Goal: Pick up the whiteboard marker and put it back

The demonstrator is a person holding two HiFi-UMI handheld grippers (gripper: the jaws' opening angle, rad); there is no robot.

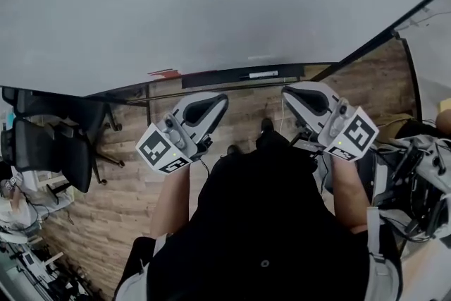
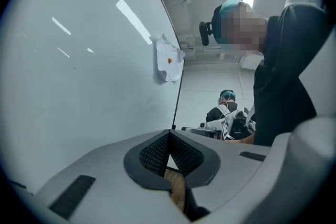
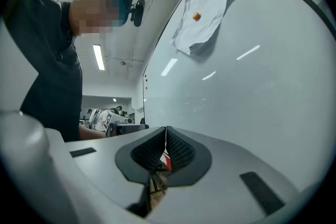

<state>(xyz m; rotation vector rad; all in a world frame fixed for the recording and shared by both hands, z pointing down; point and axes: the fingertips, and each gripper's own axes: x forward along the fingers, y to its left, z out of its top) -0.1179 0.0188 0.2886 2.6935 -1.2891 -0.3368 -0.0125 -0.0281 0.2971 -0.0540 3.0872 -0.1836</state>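
Head view: both claws are held up side by side, close before the whiteboard (image 1: 176,3). The left claw (image 2: 169,132) is seen clenched with nothing in it, and the right claw (image 3: 166,128) is clenched empty too. The whiteboard marker cannot be made out in any view.

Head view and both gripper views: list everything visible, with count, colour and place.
whiteboard: one, white, fills the top of the head view
paper sheet: one, white, stuck on the whiteboard
fastener: one, orange, middle of the paper sheet
tray: one, black, along the whiteboard's lower edge
office chair: one, black, on the floor at left
floor: one, brown wood, below the whiteboard
second person: one, dark top, far background
wearer's top: one, black, bottom centre
left gripper: one, grey, shut, empty
right gripper: one, grey, shut, empty
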